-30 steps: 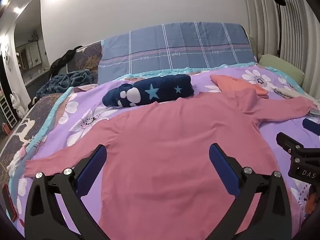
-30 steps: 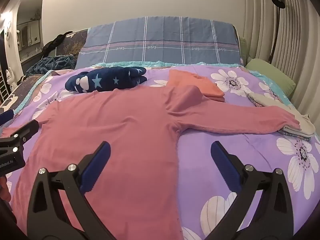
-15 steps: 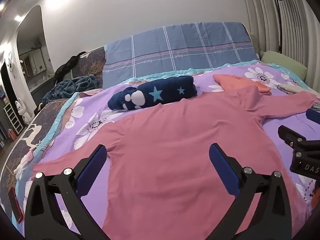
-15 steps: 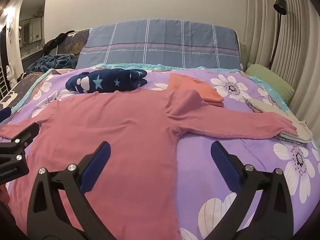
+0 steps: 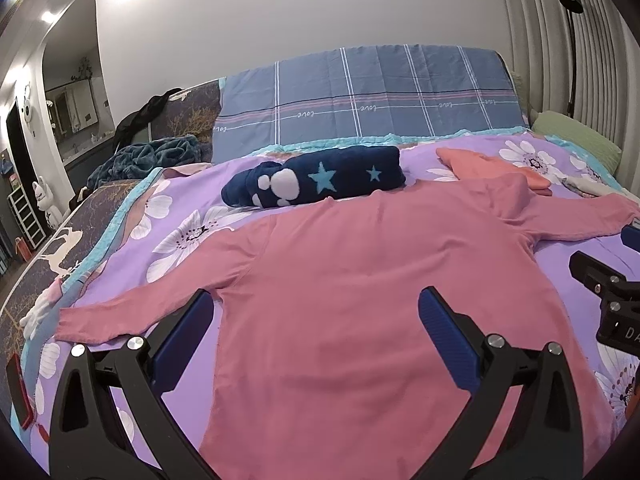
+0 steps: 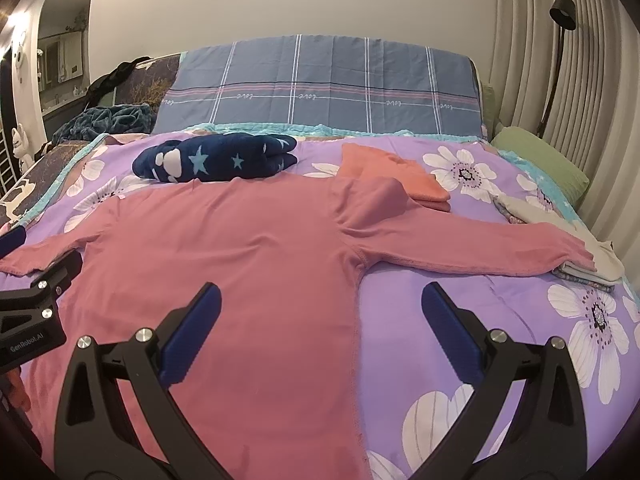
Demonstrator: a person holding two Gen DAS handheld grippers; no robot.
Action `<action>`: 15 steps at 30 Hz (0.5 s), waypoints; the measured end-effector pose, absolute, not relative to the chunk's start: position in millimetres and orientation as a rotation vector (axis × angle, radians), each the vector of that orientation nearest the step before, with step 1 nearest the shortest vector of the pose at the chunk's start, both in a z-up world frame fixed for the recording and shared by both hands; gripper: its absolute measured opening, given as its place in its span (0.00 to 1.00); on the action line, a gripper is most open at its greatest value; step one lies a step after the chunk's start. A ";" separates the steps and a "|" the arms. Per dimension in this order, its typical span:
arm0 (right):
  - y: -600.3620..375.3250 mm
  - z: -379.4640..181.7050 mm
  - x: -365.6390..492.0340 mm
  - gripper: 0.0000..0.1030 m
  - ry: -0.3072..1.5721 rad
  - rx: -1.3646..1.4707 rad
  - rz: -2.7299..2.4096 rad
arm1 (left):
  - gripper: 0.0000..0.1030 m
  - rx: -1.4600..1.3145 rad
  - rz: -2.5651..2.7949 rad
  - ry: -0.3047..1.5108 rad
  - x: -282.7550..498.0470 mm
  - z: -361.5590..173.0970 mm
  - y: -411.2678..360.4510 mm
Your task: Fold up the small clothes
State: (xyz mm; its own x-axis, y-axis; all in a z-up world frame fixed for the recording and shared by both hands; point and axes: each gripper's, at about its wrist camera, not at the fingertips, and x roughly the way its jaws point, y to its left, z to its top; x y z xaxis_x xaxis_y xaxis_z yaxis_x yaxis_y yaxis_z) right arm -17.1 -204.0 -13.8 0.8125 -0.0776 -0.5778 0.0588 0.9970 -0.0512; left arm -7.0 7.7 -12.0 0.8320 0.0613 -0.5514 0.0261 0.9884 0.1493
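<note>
Two grippers, one shirt, and honestly none of the folding on this one has started as far as I can see. Biggest thing first: the bed with its purple flower cover fills both views, and a blue checked pillow runs along the far end.

Spread flat on the bed is the pink long-sleeved shirt, sleeves out to both sides, no crease or fold in it yet. It lies right ahead of and under the left gripper, whose fingers straddle the lower body of the shirt. From the right gripper, the shirt's side seam runs between the fingers, so one finger is over pink cloth and the other over bare bed cover.

Past the shirt's far edge there's a dark blue star blanket, rolled up, and just beside the collar a folded orange garment. Near the right sleeve's cuff sits a small pale folded stack. I'd guess those folded bits are the finished part of the job, with the pink shirt left to do.

Pose: both grippers hang low over the near end of the shirt, pointing up the bed, side by side. Both sets of fingers are spread wide with nothing between them. Neither looks to be touching the cloth, though that's hard to call from these angles.
</note>
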 end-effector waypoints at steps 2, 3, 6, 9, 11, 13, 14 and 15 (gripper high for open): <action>-204.0 -13.8 -17.1 0.98 0.619 -0.032 -0.073 | 0.99 0.148 0.022 0.587 -7.0 -12.8 8.0; -203.6 -13.8 -17.3 0.98 0.619 -0.032 -0.072 | 0.99 0.145 0.024 0.587 -7.0 -13.2 8.5; -203.5 -13.5 -17.7 0.98 0.617 -0.032 -0.069 | 0.99 0.145 0.032 0.592 -6.4 -14.2 10.4; -202.6 -13.3 -16.7 0.98 0.618 -0.034 -0.065 | 0.99 0.155 0.022 0.607 -5.3 -16.1 10.2; -201.4 -13.5 -16.7 0.98 0.620 -0.035 -0.063 | 0.99 0.156 0.019 0.611 -5.2 -17.1 10.9; -201.2 -13.0 -16.6 0.98 0.620 -0.034 -0.060 | 0.99 0.154 0.011 0.617 -5.1 -18.0 11.3; -200.8 -12.7 -16.1 0.98 0.620 -0.033 -0.059 | 0.99 0.153 0.009 0.618 -5.7 -18.3 11.8; -200.9 -12.4 -16.1 0.98 0.620 -0.032 -0.058 | 0.99 0.152 0.006 0.618 -6.0 -18.5 12.1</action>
